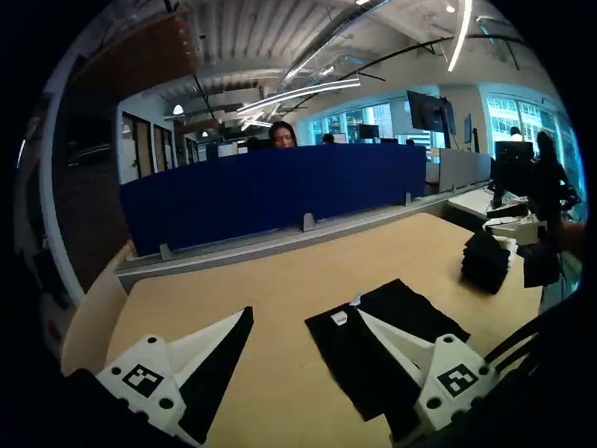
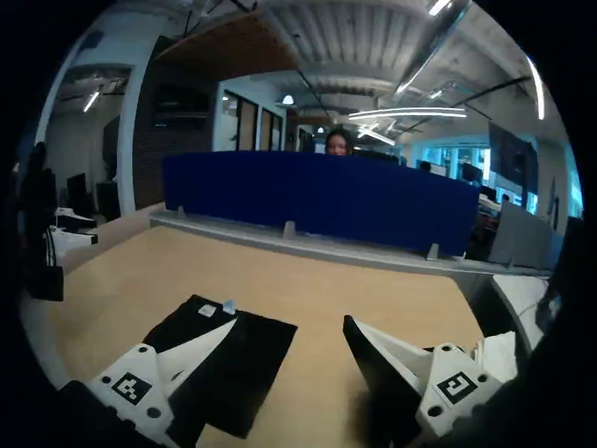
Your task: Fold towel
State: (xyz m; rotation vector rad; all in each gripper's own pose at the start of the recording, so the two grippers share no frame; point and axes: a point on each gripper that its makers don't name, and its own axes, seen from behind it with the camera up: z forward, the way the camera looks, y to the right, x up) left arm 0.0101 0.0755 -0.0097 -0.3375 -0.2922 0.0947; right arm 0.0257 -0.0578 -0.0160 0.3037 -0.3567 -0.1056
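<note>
Black towel (image 1: 373, 340) lies flat, both hand-held grippers (image 1: 304, 312) (image 2: 291, 320) agape; left gripper view adds folded stack (image 1: 485, 261).

Black towel (image 1: 388, 340) with a small white tag, pale wood tabletop (image 1: 298, 284), blue divider (image 1: 276, 190), white grippers (image 1: 304, 317) with black-and-white square markers

White tongs (image 1: 304, 309), black-faced, square markers (image 1: 142, 379)

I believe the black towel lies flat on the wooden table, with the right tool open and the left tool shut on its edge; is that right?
Not quite: the left tool is open too, spread wide and gripping nothing, as the left gripper view shows. The black towel does lie flat on the wooden table, and the right tool is open.
</note>
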